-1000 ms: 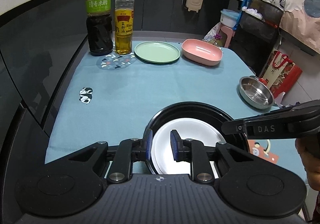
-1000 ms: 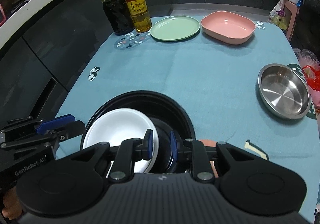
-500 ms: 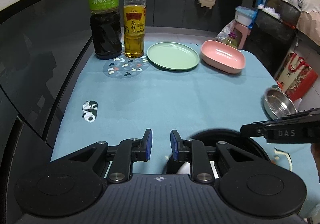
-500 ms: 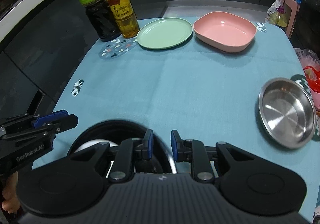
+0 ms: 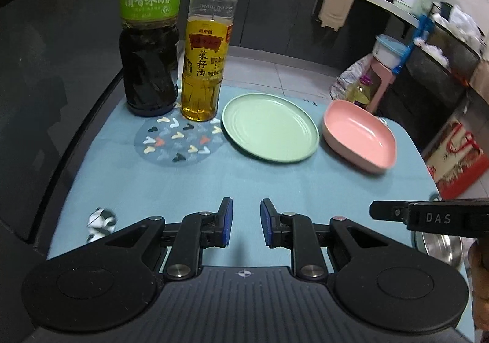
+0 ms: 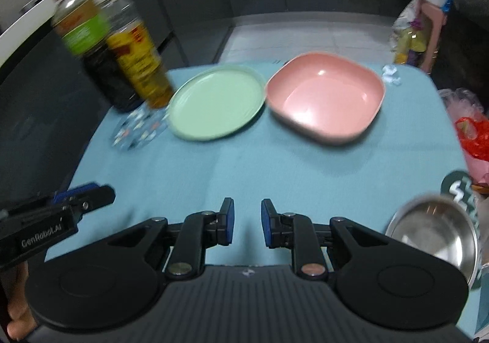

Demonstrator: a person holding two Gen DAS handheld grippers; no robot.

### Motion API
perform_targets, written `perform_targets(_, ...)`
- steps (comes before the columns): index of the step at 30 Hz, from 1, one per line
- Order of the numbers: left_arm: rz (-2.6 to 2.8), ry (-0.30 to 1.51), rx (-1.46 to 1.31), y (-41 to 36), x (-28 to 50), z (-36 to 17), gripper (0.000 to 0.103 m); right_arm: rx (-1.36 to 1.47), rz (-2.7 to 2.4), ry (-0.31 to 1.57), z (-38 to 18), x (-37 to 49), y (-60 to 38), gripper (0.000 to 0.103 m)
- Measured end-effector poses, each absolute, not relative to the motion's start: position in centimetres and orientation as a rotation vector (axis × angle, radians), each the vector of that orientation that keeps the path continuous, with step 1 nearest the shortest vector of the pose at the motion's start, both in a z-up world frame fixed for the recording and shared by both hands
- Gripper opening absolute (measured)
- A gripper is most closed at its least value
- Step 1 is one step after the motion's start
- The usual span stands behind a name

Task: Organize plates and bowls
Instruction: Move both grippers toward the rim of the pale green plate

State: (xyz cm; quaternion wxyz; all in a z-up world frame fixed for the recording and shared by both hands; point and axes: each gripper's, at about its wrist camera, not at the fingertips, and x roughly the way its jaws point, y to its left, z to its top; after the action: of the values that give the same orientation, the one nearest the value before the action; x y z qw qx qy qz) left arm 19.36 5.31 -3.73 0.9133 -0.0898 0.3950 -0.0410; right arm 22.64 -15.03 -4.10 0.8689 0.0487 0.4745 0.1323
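A round green plate (image 5: pixel 270 127) and a squarish pink bowl (image 5: pixel 359 137) lie side by side at the far end of the blue cloth; both also show in the right wrist view, the plate (image 6: pixel 216 102) left of the bowl (image 6: pixel 325 97). A steel bowl (image 6: pixel 435 231) sits at the right edge, partly hidden by my right gripper's body. My left gripper (image 5: pixel 246 226) is open with a small gap and empty, above bare cloth short of the plate. My right gripper (image 6: pixel 246 226) is open the same way and empty, short of the pink bowl.
A dark vinegar bottle (image 5: pixel 149 46) and a yellow oil bottle (image 5: pixel 205 61) stand at the back left beside a patterned coaster (image 5: pixel 180 141). The right gripper's finger (image 5: pixel 428 216) crosses the left wrist view at the right. Cabinets and bags surround the table.
Both grippers have moved forward toward the far end. The black pan with the white plate has dropped out of view beneath them. The plates at the back look larger and nearer.
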Motion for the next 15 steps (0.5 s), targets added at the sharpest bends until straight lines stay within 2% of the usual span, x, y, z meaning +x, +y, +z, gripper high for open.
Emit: perform_targets(15, -0.032, 0.738, -0.296, 6.9, 28.4, -6.1, 0.019, 0.29, 0.259, 1.023, -6.8, 30.7, -14.5, 0.015)
